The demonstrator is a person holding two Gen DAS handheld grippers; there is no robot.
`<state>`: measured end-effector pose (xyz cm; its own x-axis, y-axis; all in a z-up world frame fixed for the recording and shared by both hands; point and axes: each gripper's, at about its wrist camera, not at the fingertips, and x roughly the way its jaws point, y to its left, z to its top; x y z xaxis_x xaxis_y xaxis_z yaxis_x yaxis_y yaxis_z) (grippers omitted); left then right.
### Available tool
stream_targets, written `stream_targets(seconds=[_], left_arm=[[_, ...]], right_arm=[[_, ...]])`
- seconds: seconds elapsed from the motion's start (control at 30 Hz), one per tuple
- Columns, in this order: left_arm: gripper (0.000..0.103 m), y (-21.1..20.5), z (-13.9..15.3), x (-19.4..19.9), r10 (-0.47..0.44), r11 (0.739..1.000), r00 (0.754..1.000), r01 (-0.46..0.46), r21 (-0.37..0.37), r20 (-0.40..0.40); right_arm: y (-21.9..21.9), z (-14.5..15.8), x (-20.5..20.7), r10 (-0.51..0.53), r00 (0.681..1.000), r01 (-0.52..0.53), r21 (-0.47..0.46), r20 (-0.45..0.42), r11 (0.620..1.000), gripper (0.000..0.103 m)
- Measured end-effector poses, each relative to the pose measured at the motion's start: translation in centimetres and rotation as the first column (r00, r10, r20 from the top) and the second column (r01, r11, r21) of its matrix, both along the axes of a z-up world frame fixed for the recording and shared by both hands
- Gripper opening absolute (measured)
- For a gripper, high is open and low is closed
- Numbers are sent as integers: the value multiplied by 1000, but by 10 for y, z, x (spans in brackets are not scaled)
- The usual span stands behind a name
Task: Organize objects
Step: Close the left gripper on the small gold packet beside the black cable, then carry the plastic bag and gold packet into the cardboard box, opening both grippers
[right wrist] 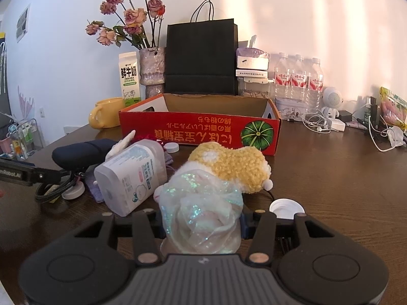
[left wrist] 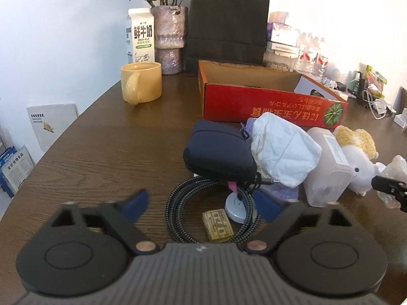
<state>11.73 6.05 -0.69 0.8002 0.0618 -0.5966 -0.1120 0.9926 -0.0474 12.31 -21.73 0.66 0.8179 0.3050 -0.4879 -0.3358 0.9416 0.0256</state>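
Right hand-held gripper (right wrist: 203, 225) pinching sheer glittery fabric (right wrist: 201, 218), plush toy (right wrist: 229, 170) just beyond

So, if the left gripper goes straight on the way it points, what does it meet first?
Probably the coiled cable lying between the left gripper's open fingers, with the small yellow block inside the coil; the dark pouch comes after.

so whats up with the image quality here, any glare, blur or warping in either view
Left wrist view: the wall behind the black paper bag is blown out white, and the brown wooden table edge bows from fisheye. Right wrist view: warm sunlight bands streak the wall, and the shimmery translucent fabric near the lens looks soft.
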Motion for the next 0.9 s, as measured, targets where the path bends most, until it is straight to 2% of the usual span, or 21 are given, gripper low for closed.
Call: stream_targets(seconds=[0.07, 0.1, 0.13, 0.17, 0.33, 0.53, 0.57, 0.73, 0.9], left_arm=[[53, 1, 0, -1, -22, 1000, 1000, 22, -12, -10], [48, 1, 0, -1, -37, 999, 999, 37, -13, -17], [36, 0, 0, -1, -47, 999, 999, 47, -7, -20], [32, -2, 0, -2, -59, 998, 998, 59, 2, -24], [30, -10, -7, 1, -106, 994, 992, 108, 30, -74], [26, -12, -16, 5, -100, 994, 988, 103, 22, -118], [22, -11, -16, 5, -102, 995, 988, 104, 13, -116], [22, -10, -13, 0, -93, 996, 991, 94, 8, -95], [22, -9, 5, -15, -85, 996, 996, 85, 9, -12]], right_arm=[[0, 0, 0, 0, 1000, 0, 3, 2, 1000, 47], [1, 0, 0, 0, 1000, 0, 4, 3, 1000, 47], [0, 0, -1, 0, 1000, 0, 6, 3, 1000, 47], [0, 0, -1, 0, 1000, 0, 7, 3, 1000, 47], [-1, 0, -2, -4, 1000, 4, 9, 3, 1000, 47], [-2, -2, -4, -4, 1000, 4, 15, 1, 1000, 47], [-3, -2, -4, -5, 1000, 5, 16, 0, 1000, 47], [-5, -3, -4, -4, 1000, 4, 20, 0, 1000, 47], [-6, -1, -4, -4, 1000, 4, 21, 10, 1000, 47]])
